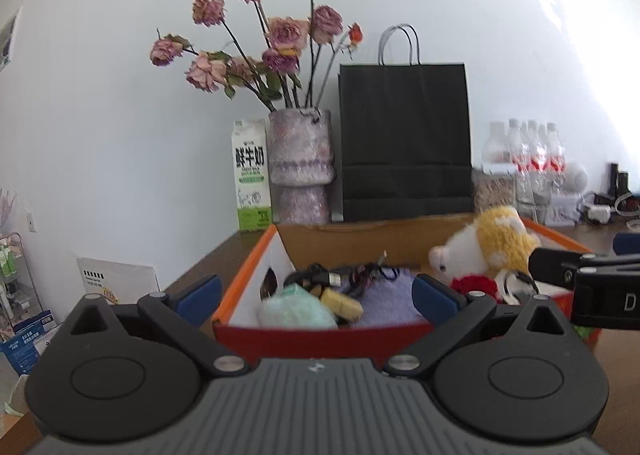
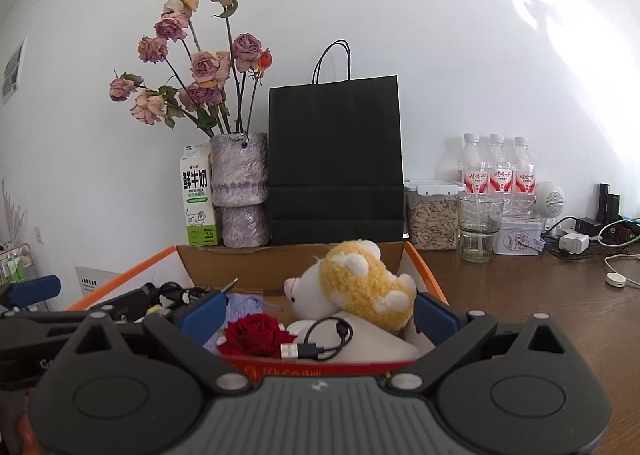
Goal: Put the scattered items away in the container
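Observation:
The container is a cardboard box with an orange rim (image 1: 248, 267) (image 2: 430, 275) and a red front wall, standing on the wooden table. Inside lie a mint-green cloth (image 1: 296, 305), a yellow item (image 1: 342, 303), tangled cables (image 1: 340, 275), a lavender towel (image 1: 384, 295), a yellow-and-white plush toy (image 1: 484, 243) (image 2: 356, 287), a red rose (image 2: 254, 335) and a black USB cable (image 2: 320, 339). My left gripper (image 1: 316, 295) hangs open at the box's near-left corner, holding nothing. My right gripper (image 2: 320, 315) stands open over the near-right part, also holding nothing.
Behind the box stand a vase of dried roses (image 1: 300, 163), a milk carton (image 1: 252, 175) and a black paper bag (image 2: 336, 159). To the right are water bottles (image 2: 496, 175), a seed jar (image 2: 434, 219), a glass (image 2: 478, 227), a tin (image 2: 516, 239) and chargers with cords (image 2: 572, 243).

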The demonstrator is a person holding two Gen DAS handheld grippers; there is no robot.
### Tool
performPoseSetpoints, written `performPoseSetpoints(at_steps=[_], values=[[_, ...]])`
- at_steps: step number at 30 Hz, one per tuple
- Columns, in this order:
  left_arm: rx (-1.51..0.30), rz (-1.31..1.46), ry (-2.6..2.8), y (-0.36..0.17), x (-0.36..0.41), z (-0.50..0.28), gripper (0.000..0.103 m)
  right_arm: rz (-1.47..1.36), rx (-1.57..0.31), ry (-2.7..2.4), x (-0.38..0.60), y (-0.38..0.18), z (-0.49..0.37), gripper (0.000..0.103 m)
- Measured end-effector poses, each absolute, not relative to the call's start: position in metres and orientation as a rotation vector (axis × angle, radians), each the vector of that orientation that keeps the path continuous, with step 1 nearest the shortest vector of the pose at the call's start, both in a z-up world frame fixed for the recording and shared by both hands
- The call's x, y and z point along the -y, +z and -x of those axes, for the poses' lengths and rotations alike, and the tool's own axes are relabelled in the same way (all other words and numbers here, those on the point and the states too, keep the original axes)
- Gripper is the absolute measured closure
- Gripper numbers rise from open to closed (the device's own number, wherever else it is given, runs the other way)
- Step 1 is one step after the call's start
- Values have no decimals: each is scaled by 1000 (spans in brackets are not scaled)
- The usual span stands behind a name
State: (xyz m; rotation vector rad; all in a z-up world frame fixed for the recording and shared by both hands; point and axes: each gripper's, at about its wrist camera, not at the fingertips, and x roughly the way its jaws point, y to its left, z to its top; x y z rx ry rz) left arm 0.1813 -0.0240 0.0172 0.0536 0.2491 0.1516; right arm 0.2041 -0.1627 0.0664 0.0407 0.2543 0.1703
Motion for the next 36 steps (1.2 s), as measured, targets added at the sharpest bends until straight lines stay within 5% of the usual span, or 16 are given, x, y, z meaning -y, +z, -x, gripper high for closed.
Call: performPoseSetpoints(at_steps=[19, 36], values=[[-420, 8, 85, 40, 39, -48, 0, -44, -432, 237, 173, 81, -60, 0], [-447, 15, 105, 42, 42, -21, 0, -20, -433, 218, 172, 88, -15, 0]])
